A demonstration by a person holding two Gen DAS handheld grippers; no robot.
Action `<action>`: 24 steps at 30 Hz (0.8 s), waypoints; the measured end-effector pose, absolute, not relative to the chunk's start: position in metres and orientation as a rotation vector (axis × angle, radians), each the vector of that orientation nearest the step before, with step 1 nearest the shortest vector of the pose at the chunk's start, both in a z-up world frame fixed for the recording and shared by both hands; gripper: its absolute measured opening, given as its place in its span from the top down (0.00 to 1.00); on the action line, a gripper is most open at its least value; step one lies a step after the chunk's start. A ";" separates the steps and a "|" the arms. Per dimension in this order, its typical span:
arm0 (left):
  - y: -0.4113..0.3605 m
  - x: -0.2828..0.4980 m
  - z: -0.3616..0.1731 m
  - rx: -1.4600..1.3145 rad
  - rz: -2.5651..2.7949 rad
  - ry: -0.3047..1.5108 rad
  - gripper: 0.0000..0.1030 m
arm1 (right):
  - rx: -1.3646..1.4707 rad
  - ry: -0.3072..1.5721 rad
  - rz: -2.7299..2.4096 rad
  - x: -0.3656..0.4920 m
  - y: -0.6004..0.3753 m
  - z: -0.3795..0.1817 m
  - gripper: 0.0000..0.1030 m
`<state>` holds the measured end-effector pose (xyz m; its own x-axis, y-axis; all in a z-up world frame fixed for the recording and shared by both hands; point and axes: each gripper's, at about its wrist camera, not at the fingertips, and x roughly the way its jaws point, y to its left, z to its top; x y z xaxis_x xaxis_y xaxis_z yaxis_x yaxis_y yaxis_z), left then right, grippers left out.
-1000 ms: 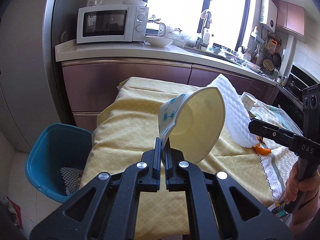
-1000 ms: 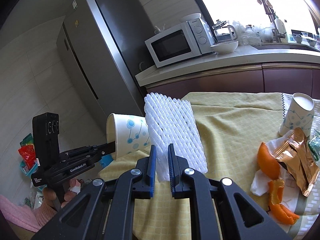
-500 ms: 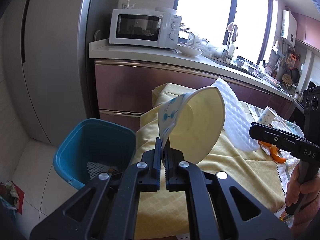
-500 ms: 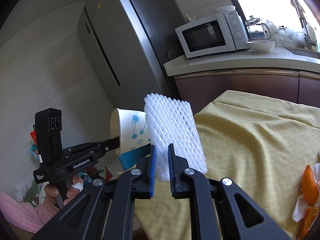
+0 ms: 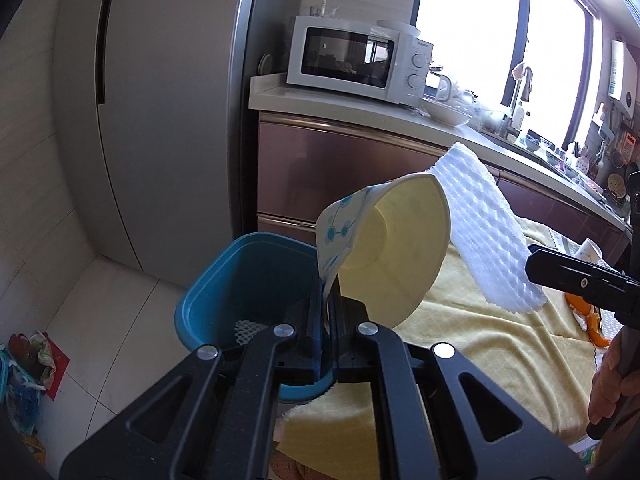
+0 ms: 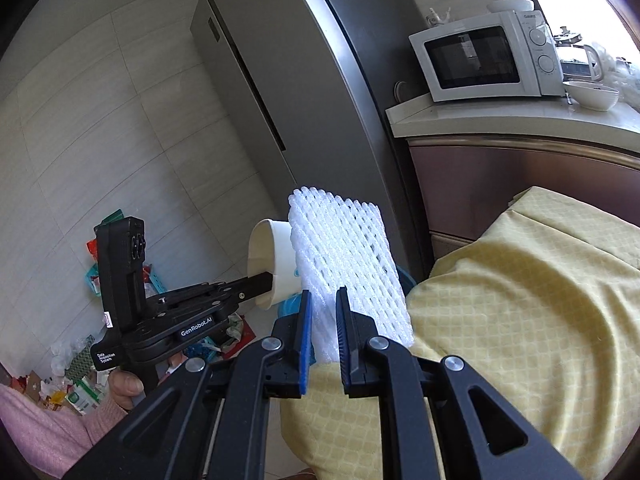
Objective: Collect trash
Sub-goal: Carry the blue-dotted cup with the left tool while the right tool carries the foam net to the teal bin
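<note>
Pinching a paper cup (image 5: 392, 256) by its rim, the left gripper (image 5: 329, 308) holds it above the blue bin (image 5: 224, 280) (ready to drop); the right gripper (image 6: 323, 332) clamps foam netting (image 6: 344, 264) nearby.

A table draped in yellow checked cloth (image 5: 500, 344) lies right of the left gripper (image 5: 329, 320), bearing orange peel (image 5: 582, 312).

Ahead of the gripper: grey refrigerator (image 5: 160, 92) at left, white microwave (image 5: 356, 62) on the pale countertop (image 5: 360, 110), brown cabinets (image 5: 320, 168) beneath. Bright window (image 5: 472, 36) at right. White tiled floor (image 5: 100, 300) below.
</note>
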<state>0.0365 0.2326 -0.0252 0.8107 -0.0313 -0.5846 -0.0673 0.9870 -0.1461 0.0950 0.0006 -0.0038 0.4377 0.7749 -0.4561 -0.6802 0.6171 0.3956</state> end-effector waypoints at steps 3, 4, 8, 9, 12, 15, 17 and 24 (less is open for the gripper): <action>0.246 0.041 -0.031 -0.187 0.042 0.644 0.97 | 0.160 0.666 0.930 0.100 0.013 -0.006 0.90; 0.250 0.042 -0.033 -0.189 0.053 0.647 0.97 | 0.161 0.672 0.937 0.102 0.017 -0.007 0.90; 0.264 0.047 -0.043 -0.200 0.080 0.661 0.97 | 0.162 0.702 0.952 0.112 0.033 -0.012 0.90; 0.267 0.049 -0.045 -0.200 0.088 0.665 0.97 | 0.164 0.709 0.954 0.113 0.037 -0.014 0.90; 0.273 0.057 -0.053 -0.204 0.113 0.686 0.97 | 0.162 0.730 0.961 0.119 0.047 -0.018 0.90; 0.280 0.065 -0.064 -0.212 0.133 0.709 0.97 | 0.152 0.751 0.961 0.124 0.056 -0.023 0.90; 0.284 0.070 -0.072 -0.220 0.140 0.725 0.97 | 0.154 0.769 0.961 0.128 0.062 -0.027 0.90; 0.292 0.090 -0.098 -0.230 0.170 0.784 0.97 | 0.158 0.843 0.935 0.144 0.078 -0.047 0.90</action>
<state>0.0902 0.2919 -0.0977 0.6966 0.0656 -0.7145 -0.2355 0.9615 -0.1413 0.1443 0.0780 -0.0469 0.3083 0.7621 -0.5694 -0.6455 0.6072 0.4632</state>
